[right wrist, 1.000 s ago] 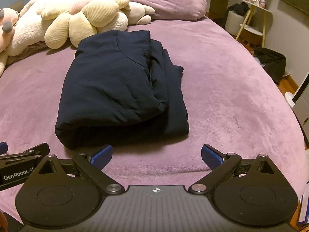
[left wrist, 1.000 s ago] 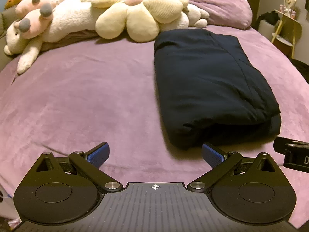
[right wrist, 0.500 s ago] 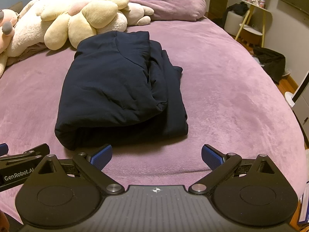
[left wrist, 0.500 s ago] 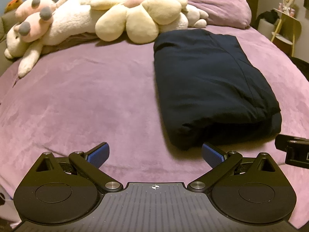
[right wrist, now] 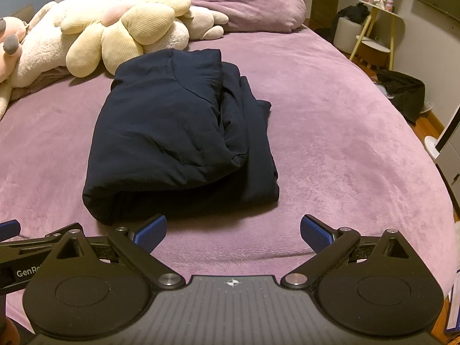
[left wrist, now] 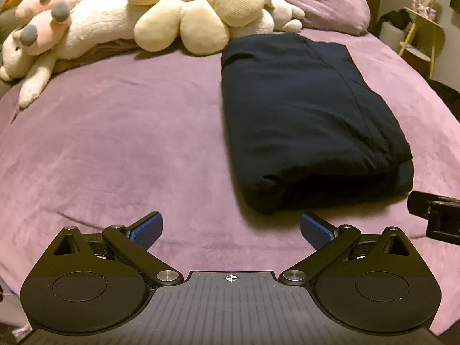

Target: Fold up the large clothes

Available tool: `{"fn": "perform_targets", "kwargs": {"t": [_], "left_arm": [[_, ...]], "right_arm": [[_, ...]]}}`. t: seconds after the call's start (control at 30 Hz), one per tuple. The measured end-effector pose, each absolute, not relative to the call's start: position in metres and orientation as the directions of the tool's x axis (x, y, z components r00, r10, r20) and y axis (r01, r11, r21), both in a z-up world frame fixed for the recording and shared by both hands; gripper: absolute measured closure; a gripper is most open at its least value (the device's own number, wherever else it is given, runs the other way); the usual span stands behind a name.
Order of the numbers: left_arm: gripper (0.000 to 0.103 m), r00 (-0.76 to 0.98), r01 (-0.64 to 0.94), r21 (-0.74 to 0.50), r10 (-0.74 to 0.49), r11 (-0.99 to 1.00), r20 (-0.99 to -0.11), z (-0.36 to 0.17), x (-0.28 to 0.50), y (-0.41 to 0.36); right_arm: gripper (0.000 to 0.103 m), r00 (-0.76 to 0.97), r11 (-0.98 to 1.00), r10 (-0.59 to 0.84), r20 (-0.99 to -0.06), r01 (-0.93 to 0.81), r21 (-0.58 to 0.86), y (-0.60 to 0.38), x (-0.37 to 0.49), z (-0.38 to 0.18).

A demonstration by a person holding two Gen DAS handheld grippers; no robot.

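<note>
A dark navy garment lies folded into a thick rectangle on the purple bed, its near folded edge facing me. The right wrist view shows the same garment left of centre, with looser layers sticking out along its right side. My left gripper is open just short of the garment's near left corner, nothing between its blue pads. My right gripper is open too, empty, in front of the garment's near right corner. Each gripper's black body shows at the edge of the other's view.
The purple bedspread covers the whole bed. Plush toys and a flower cushion lie along the head, with a purple pillow behind. To the right of the bed stand a small side table and a dark bag.
Both grippers have drifted very slightly; the view has barely shifted. The garment lies as before and both grippers stay open.
</note>
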State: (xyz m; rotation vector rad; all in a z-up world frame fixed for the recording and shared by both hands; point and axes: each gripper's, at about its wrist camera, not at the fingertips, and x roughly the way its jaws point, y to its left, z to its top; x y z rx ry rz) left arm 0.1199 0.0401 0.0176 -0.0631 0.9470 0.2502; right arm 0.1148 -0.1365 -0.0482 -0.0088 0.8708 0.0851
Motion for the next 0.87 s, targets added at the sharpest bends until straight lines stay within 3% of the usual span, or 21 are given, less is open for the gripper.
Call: {"fn": "perform_targets", "kwargs": {"t": [0.87], "left_arm": [[0.0, 0.585, -0.16, 0.129, 0.199, 0.979, -0.786, 0.023, 0.12, 0.023]], "right_arm": [[0.003, 0.645, 0.997, 0.062, -0.761, -0.073, 0.02, -0.136, 0.116, -0.046]]}}
